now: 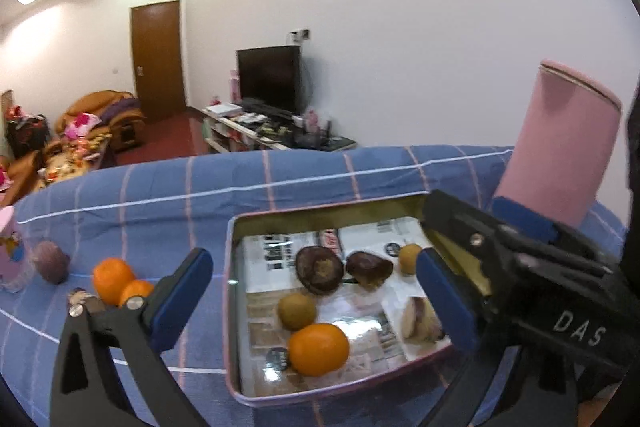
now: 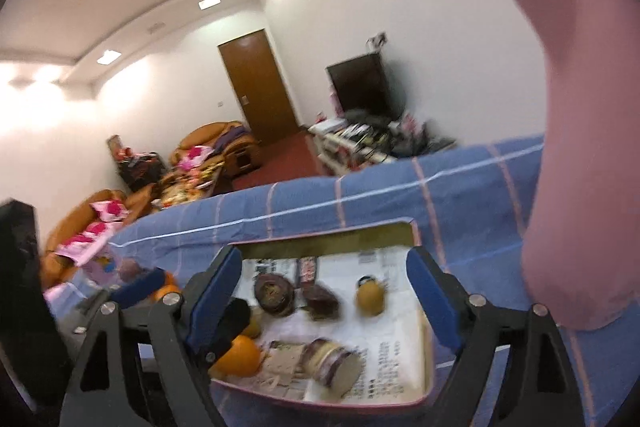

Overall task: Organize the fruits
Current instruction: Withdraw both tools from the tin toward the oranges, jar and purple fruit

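pink canister (image 2: pixel 580 155) blurred, cut off, orange (image 2: pixel 238 357) half hidden

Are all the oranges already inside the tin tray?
No: two oranges sit on the blue cloth left of the tray.

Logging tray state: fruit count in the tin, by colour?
Orange: 1
Yellow-brown: 2
Dark brown: 2
Pale, purple-streaked: 1
Total in tin: 6
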Demonstrator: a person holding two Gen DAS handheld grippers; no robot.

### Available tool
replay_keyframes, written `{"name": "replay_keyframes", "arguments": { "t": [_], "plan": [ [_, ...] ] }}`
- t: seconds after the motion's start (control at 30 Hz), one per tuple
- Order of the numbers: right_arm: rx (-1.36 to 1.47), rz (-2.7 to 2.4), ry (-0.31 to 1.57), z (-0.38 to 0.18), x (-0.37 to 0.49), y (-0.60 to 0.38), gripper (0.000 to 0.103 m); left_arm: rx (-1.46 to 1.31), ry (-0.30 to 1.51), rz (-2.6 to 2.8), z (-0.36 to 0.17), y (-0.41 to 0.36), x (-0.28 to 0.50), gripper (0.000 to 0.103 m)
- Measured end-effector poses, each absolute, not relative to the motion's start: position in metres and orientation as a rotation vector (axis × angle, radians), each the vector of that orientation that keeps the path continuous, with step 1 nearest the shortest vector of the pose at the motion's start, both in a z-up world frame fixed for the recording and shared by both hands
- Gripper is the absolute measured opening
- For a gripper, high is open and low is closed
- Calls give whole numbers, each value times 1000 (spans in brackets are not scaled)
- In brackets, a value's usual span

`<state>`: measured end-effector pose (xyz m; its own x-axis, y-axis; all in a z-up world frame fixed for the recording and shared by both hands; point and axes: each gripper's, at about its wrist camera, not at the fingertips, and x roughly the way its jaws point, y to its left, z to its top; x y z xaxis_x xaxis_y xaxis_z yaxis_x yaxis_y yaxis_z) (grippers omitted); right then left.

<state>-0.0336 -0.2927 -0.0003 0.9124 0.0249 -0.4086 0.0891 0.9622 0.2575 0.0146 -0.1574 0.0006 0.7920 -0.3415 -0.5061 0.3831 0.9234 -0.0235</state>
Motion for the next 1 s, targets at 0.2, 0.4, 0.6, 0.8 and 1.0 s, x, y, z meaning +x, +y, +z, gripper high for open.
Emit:
{"name": "replay_keyframes", "arguments": {
  "t": [0.2, 0.4, 0.6, 0.8, 1.0],
  "plan": [
    [263, -99, 387, 1, -38, -291, 86, 6, 573, -297, -2, -130, 32, 103],
    [256, -118, 373, -1, -39, -292, 86, 68, 529, -187, -5, -100, 35, 103],
    [213, -136, 351, -1, -43, -278, 86, 101, 537, -127, -14, -73, 38, 103],
    [187, -145, 361, -2, -43, -259, 85, 117, 544, -108, -17, -55, 43, 103],
    [112, -97, 368, -1, -40, -220, 85, 134, 562, -77, -21, -29, 50, 103]
  ]
}}
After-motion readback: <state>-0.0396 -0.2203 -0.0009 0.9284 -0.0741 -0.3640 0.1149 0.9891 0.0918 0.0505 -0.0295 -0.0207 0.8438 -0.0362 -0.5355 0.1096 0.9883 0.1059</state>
